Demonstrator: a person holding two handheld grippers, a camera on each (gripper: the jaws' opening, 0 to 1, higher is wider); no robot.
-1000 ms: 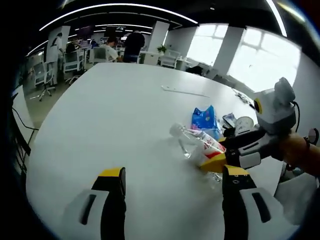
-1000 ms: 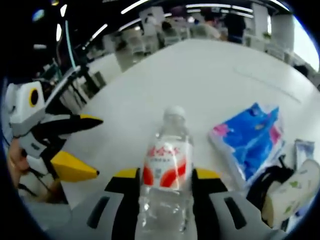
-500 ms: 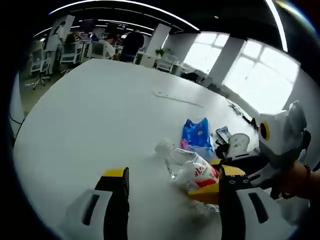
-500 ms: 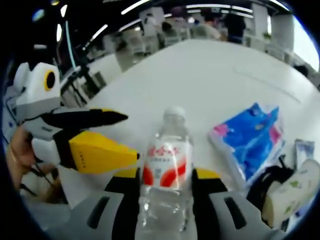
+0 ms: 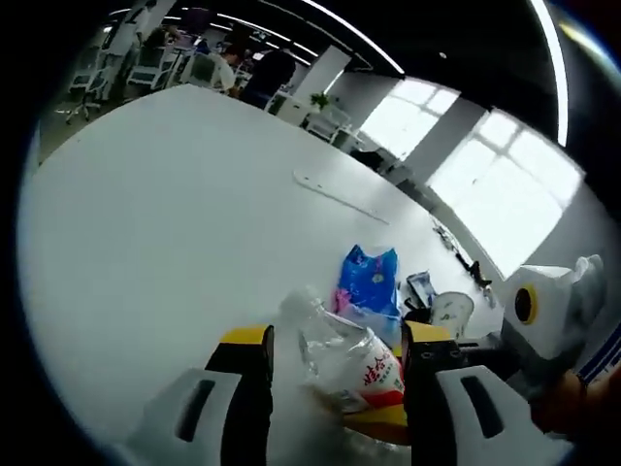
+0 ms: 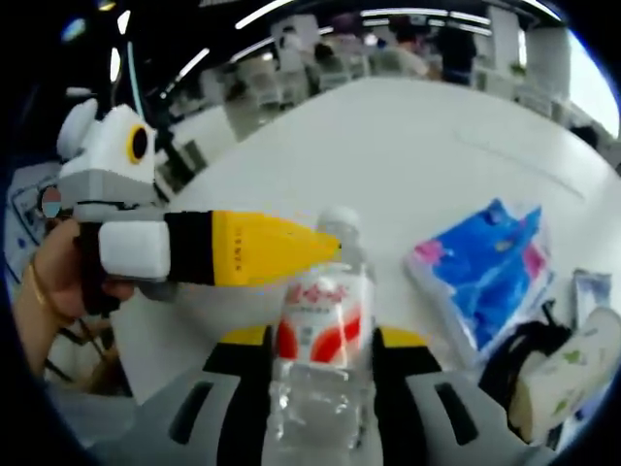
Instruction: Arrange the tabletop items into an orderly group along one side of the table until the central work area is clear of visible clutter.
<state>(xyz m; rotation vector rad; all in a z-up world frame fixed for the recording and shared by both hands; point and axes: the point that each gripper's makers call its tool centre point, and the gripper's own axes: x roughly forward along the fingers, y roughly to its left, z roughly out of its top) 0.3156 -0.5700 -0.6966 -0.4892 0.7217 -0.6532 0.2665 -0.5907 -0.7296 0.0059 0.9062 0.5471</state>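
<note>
A clear water bottle [image 6: 325,325] with a red and white label lies along my right gripper [image 6: 323,340], which is shut on its body, cap pointing away. My left gripper [image 6: 330,248] reaches in from the left, its yellow jaw over the bottle's neck. In the left gripper view the bottle [image 5: 351,357] sits between the jaws of my left gripper [image 5: 340,340], which stand open with a gap on the left side. The right gripper [image 5: 374,419] holds the bottle from below right there.
On the white table [image 5: 146,223], a blue tissue pack [image 6: 485,272] [image 5: 369,282] lies just beyond the bottle, with a small packet [image 6: 587,291] and a round white clock [image 6: 572,374] [image 5: 448,313]. A thin white strip [image 5: 340,194] lies farther off. People and chairs are past the far edge.
My left gripper has moved in on the bottle, its jaws now on either side of it and closer together. The right gripper and bottle have stayed still.
</note>
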